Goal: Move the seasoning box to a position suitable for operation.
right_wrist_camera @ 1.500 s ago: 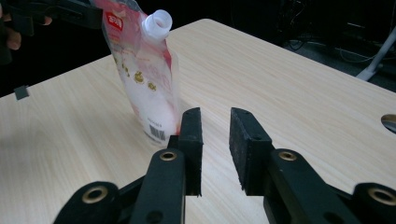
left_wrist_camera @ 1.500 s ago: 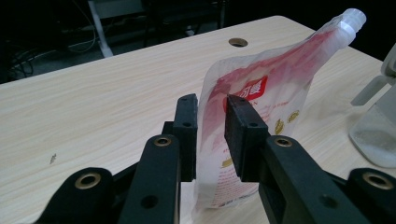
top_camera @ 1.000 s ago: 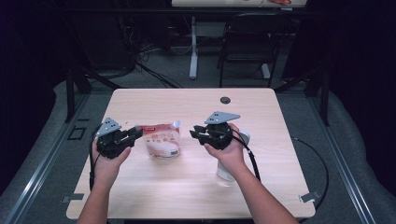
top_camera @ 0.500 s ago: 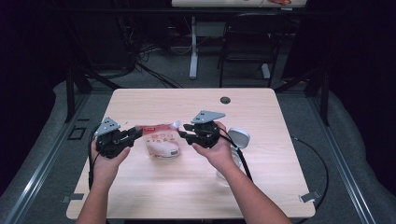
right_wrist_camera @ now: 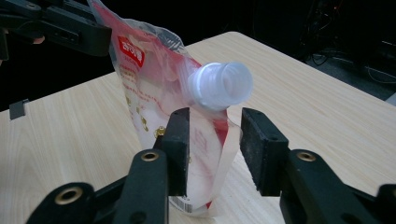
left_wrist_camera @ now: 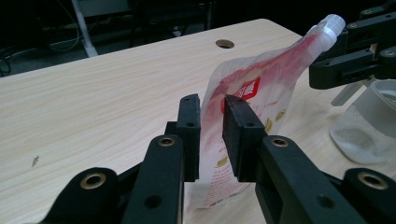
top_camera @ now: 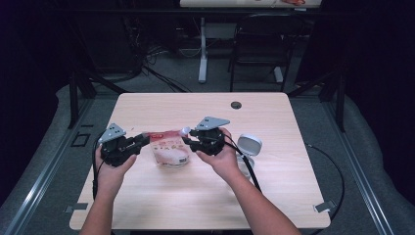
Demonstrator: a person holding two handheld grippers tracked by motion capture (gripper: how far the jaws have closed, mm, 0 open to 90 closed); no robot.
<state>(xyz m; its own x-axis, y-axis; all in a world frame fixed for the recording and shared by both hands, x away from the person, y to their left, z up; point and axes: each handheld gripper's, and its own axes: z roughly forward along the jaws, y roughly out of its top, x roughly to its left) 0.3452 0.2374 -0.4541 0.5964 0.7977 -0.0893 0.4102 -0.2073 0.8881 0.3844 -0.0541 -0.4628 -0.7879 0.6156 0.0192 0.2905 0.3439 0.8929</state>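
Clamped in the left gripper (left_wrist_camera: 211,135), the pouch (left_wrist_camera: 254,95) is glossy, crinkled plastic film, partly clear, with a smooth white plastic spout (right_wrist_camera: 220,85) ahead of the right gripper (right_wrist_camera: 215,149). Both grippers' jaws are matt black plastic. The table (top_camera: 274,122) underneath is smooth, pale wood-grain. A jar (left_wrist_camera: 369,123) beside the right gripper is clear plastic.

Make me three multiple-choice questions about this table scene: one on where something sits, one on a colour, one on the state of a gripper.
1. Where is the clear lidded jar?
A. behind the right hand, on the pouch's far side
B. beside the left gripper
C. by the table's round hole

2. What colour is the spout on the pouch?
A. black
B. white
C. green

3. How does the left gripper stand?
A. wide open above the table
B. shut on the pouch
C. shut on the jar

Answers: 1 A, the high view shows it there. 2 B, the right gripper view shows it white. 3 B, its pads pinch the pouch's edge.
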